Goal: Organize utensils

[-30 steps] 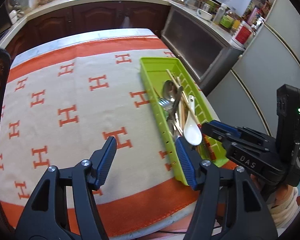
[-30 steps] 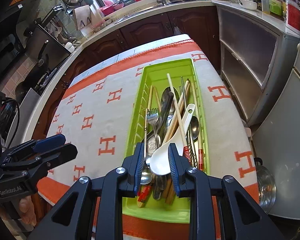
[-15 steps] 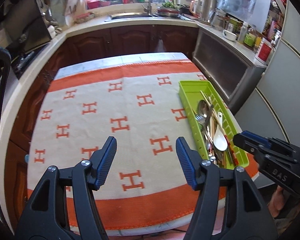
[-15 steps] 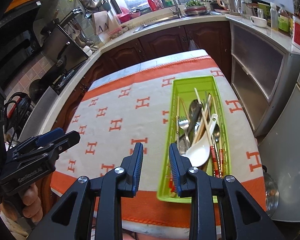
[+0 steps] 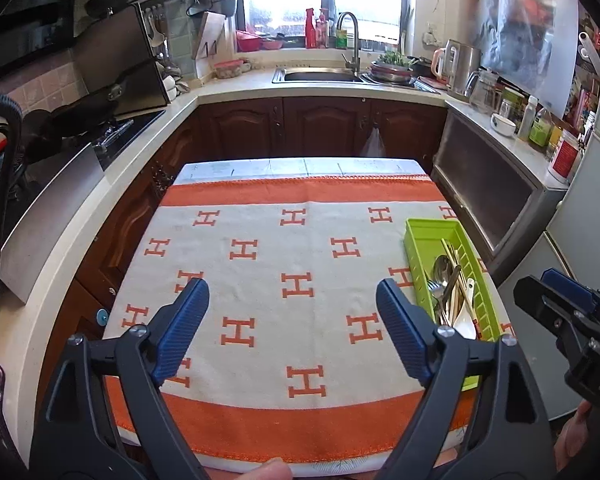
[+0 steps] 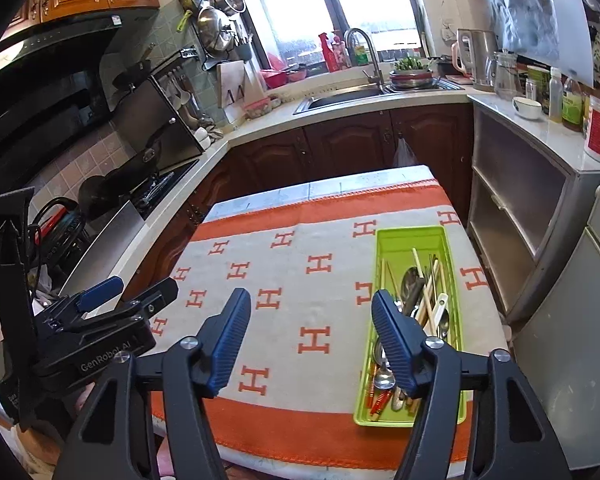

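Note:
A lime green utensil tray (image 5: 424, 232) (image 6: 410, 236) lies along the right side of the table. In it are metal spoons (image 6: 410, 280), a fork, wooden chopsticks (image 6: 420, 268) and a white ceramic spoon (image 5: 464, 326). My left gripper (image 5: 292, 328) is open and empty, held above the near middle of the table, left of the tray. My right gripper (image 6: 310, 336) is open and empty above the table's near edge; its right finger overlaps the tray's near half in view. Each gripper shows in the other's view, the right one (image 5: 556, 304) and the left one (image 6: 128, 300).
The table is covered with an orange and cream cloth (image 5: 296, 248) printed with H marks. Dark wood cabinets (image 5: 324, 128), a sink (image 5: 320, 76) and a stove (image 6: 148, 188) ring the table. A grey cabinet (image 6: 516, 208) stands close on the right.
Both grippers have pulled back and up from the tray. The right gripper, nearly shut around the white spoon a second ago, has opened wide and the spoon lies in the tray. The left stayed open.

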Action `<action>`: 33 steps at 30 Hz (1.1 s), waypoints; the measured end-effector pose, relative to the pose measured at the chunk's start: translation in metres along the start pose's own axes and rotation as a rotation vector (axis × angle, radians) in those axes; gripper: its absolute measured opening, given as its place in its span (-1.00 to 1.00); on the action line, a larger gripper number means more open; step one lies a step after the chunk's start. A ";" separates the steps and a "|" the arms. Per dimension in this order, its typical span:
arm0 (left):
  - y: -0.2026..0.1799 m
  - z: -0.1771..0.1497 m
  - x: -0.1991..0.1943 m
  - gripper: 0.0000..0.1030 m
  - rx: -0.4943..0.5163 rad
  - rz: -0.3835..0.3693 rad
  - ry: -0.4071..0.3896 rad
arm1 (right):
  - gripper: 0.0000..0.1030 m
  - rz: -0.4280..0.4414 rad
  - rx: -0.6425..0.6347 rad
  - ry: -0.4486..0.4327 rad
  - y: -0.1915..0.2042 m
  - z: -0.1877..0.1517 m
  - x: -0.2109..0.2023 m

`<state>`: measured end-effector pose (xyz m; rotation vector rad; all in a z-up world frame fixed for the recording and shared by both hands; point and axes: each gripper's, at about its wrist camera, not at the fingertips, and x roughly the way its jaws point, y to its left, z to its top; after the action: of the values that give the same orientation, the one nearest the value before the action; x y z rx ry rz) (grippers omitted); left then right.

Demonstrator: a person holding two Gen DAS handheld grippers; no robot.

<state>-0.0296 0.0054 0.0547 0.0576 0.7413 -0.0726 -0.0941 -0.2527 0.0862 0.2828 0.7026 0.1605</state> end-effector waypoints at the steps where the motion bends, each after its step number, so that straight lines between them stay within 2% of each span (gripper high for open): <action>1: 0.000 -0.001 -0.002 0.64 0.003 -0.001 -0.001 | 0.30 0.000 -0.010 -0.001 0.004 0.001 -0.003; 10: -0.002 -0.010 0.000 0.65 0.007 0.016 0.013 | 0.54 -0.007 -0.045 -0.009 0.023 0.000 -0.008; 24: 0.000 -0.011 0.010 0.65 0.006 0.016 0.037 | 0.55 0.009 -0.043 0.065 0.022 -0.003 0.029; 33: 0.002 -0.013 0.022 0.65 -0.002 0.015 0.057 | 0.55 0.012 -0.024 0.080 0.015 -0.004 0.042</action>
<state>-0.0220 0.0072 0.0310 0.0639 0.7973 -0.0563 -0.0659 -0.2275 0.0620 0.2583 0.7782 0.1925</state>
